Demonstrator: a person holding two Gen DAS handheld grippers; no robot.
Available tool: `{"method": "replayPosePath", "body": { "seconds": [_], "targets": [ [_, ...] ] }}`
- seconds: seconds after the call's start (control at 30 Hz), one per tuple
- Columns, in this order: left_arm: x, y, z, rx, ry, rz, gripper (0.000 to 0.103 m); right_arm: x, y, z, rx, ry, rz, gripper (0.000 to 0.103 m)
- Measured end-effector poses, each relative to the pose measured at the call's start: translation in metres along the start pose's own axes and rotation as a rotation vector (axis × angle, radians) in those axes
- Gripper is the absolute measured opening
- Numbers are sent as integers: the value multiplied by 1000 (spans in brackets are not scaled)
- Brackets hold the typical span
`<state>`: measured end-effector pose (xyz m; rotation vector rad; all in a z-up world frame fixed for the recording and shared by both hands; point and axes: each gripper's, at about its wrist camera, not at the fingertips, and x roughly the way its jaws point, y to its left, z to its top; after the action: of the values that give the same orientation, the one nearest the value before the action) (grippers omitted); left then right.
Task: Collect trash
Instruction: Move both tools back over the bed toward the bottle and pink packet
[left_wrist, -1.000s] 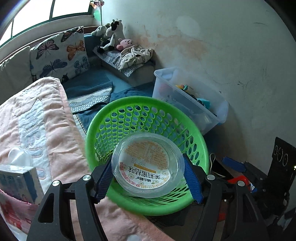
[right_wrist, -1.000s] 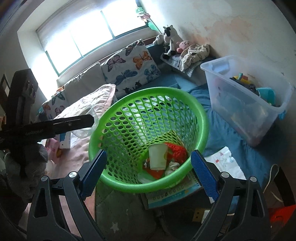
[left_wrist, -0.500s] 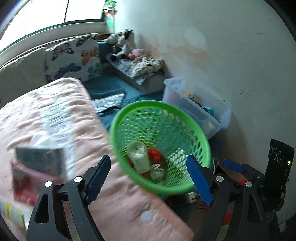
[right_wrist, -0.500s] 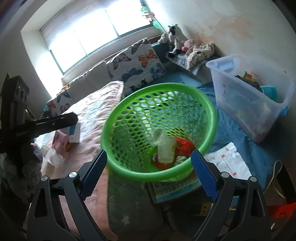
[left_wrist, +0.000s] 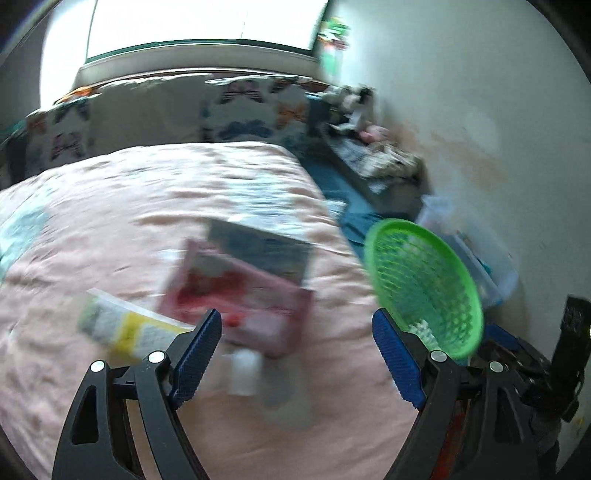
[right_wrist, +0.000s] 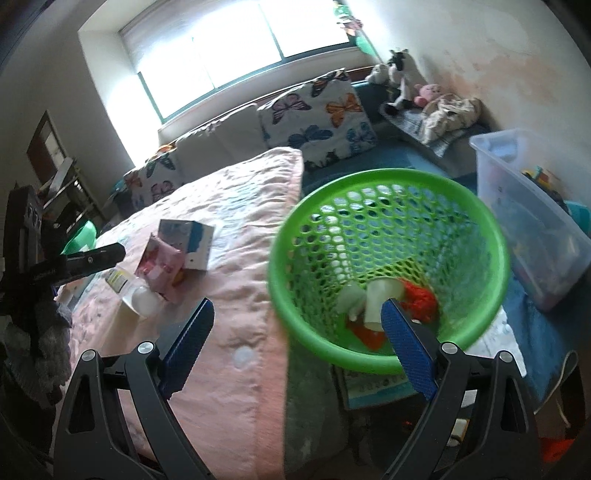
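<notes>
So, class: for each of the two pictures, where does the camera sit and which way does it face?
Left wrist: on the left gripper, facing down over the pink blanket with cartons; its own fingers show.
Right wrist: on the right gripper, facing the green basket; the left gripper's dark body shows at left.
Shared: basket, blanket, pink carton.

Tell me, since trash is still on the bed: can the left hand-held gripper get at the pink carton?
Probably yes. The left hand-held gripper is open and empty, and the pink carton lies uncovered on the blanket just ahead.
</notes>
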<state>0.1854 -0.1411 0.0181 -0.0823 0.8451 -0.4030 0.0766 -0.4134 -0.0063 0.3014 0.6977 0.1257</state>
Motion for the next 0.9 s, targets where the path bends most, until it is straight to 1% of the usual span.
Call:
{"method": "replayPosePath", "body": {
  "seconds": [0.13,0.33,0.43,0.5,0.63,0.9],
  "targets": [
    [-9,35,3,-89,-27,97,81,12,19,4,-49,25,35,89],
    [-22,84,-3,-197,-30,149,81,32,58,8,-138,67,107,84],
    [-27,101,-7,-237,-28,154,81,46,81,6,-177,88,149,82],
    [-29,112,-11,-254,-24,159,81,55,97,5,-201,105,183,77],
    [-33,123,-14,-276,-28,174,81,67,123,7,-257,123,225,75],
    [-52,150,-20,-334,-60,204,81,91,176,20,-418,165,307,70]
  ]
}}
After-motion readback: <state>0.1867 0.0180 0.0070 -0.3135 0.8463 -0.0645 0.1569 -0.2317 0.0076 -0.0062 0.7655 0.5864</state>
